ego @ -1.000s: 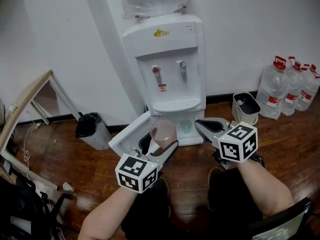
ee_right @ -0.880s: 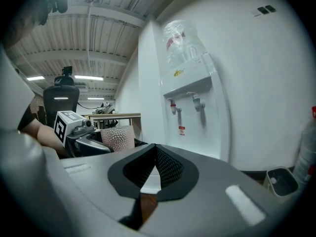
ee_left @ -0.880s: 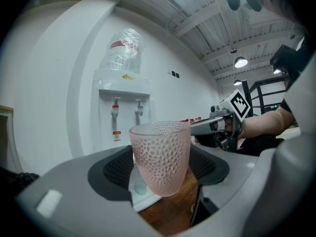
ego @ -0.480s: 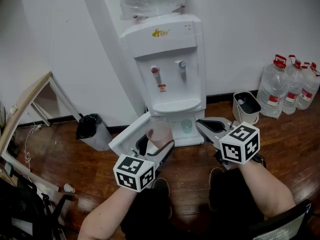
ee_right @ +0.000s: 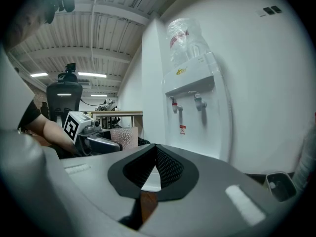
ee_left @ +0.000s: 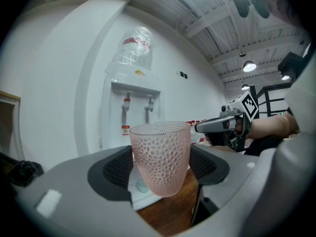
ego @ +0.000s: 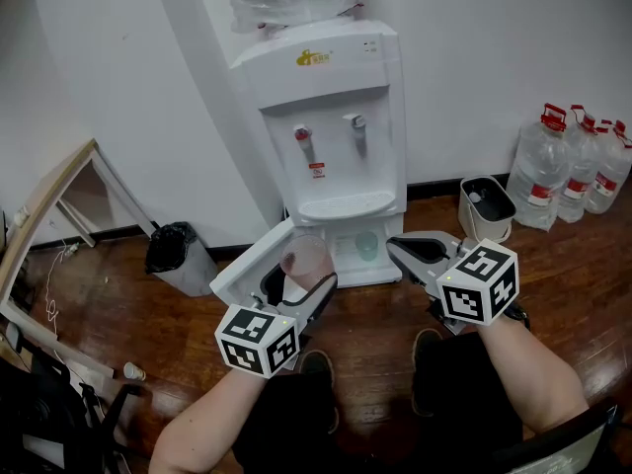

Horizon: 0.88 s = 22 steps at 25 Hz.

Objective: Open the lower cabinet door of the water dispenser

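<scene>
The white water dispenser stands against the wall, its lower cabinet door swung open to the left. A pale green cup sits inside the cabinet. My left gripper is shut on a pink dimpled cup, held upright in front of the open cabinet. In the left gripper view the pink cup sits between both pads. My right gripper hovers to the right of the cabinet opening with nothing in it. Its pads meet in the right gripper view, so the right gripper is shut.
A black bin bag stands left of the door. A white bin and several large water bottles stand at the right wall. A wooden frame leans at far left. A small cup lies on the wood floor.
My left gripper has carried the pink cup a little left and closer to the open cabinet. The right gripper has stayed where it was.
</scene>
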### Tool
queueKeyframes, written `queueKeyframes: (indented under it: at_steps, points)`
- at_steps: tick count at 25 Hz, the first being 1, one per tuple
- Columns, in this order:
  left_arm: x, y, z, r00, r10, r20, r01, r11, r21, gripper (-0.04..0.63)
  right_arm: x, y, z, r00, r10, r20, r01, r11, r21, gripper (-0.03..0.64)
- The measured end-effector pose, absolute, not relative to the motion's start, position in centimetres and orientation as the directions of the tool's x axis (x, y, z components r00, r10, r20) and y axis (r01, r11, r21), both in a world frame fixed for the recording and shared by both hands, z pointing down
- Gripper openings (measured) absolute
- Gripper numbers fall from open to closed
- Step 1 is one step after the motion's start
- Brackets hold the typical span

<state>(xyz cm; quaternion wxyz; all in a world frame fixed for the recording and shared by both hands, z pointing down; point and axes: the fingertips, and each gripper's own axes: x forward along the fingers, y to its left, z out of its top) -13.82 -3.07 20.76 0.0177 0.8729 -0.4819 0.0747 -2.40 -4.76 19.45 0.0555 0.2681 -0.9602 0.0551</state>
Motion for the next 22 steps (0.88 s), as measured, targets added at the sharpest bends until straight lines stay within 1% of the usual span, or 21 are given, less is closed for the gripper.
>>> queueKeyframes:
  at_steps: [5,8,10,13,16,18,22]
  points:
    - [-14.4,-3.9,21.1,0.522,-0.841,0.142,-0.848,-0.530,-0.021,0.356,-2.4,-5.2,19.5,-0.855,-0.501,0.135,-0.512,0.856,-0.066,0.003]
    - [-13.9,-4.8,21.4,0.518,-0.841,0.153,-0.846,-0.530,-0.050,0.356,-2.3,-5.4,19.5,-0.851,-0.502,0.155,-0.503,0.864,0.038,0.003]
    - [-13.0,-5.1,21.9,0.529,-0.833,0.163,-0.833,-0.546,-0.092,0.356,-2.2,-5.5,19.7,-0.853,-0.494,0.168,-0.490,0.869,0.073,0.003]
    - [-12.4,-5.7,23.5,0.534,-0.827,0.178,-0.825,-0.555,-0.104,0.356,-1.8,-6.3,20.0,-0.868,-0.472,0.157,-0.476,0.879,0.011,0.003]
    - [-12.7,-6.7,25.1,0.523,-0.831,0.192,-0.834,-0.545,-0.086,0.354,-1.4,-7.1,19.5,-0.889,-0.445,0.109,-0.455,0.886,-0.091,0.003]
    - [-13.0,-7.4,25.5,0.513,-0.839,0.182,-0.843,-0.533,-0.076,0.354,-1.4,-7.4,19.0,-0.891,-0.444,0.094,-0.452,0.887,-0.099,0.003]
    - [-13.2,-8.4,26.2,0.490,-0.855,0.171,-0.860,-0.507,-0.068,0.354,-0.8,-8.6,19.7,-0.871,-0.481,0.094,-0.488,0.869,-0.076,0.002]
